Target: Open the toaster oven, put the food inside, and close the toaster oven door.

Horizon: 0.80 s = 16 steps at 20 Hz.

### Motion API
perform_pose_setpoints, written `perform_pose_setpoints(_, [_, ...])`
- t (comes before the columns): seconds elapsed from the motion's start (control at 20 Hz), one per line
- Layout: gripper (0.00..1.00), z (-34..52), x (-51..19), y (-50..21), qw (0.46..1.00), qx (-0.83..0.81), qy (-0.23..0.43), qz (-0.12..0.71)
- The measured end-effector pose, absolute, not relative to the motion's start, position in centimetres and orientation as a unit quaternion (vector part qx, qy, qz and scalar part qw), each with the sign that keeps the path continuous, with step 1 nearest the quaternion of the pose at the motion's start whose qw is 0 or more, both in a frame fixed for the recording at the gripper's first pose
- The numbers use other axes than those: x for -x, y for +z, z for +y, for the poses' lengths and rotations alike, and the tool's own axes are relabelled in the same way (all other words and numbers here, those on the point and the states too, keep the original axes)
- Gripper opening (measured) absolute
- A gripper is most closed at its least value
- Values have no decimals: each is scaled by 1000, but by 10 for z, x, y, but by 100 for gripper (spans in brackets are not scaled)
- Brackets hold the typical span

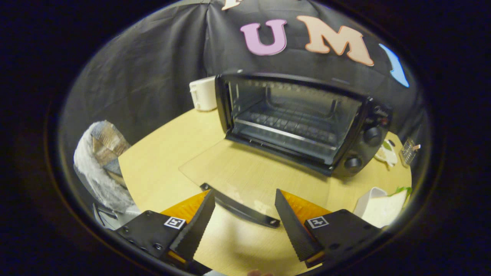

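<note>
The black toaster oven (356, 130) stands open on the wooden table (161, 161). Its glass door (245, 172) lies flat toward me. The door's black handle (239, 209) runs between my fingertips. My gripper (244, 195) is open, a finger on each side of the handle, neither pressing on it. Inside the oven a wire rack (285, 128) holds nothing. To the right of my right finger a white dish (378, 207) holds a pale slice of food (385, 209) with a green bit.
A white appliance (203, 94) stands left of the oven at the table's back. A small plate (387, 153) and a small rack (408, 151) sit right of the oven. A chair with grey fur cover (98, 168) is off the table's left edge.
</note>
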<state>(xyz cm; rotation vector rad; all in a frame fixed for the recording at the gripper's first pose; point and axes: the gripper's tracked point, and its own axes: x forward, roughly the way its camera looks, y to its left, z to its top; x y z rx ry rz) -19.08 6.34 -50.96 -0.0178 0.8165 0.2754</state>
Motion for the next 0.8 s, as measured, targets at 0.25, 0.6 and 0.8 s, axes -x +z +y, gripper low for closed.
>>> perform_pose_setpoints(0.25, [98,-57,151,-443,942,-41,-4,332])
perform_pose_setpoints(0.6, [96,-215,187,-443,927,-35,-153,341])
perform_pose_setpoints(0.8, [96,-235,219,-478,902,-73,-180,386])
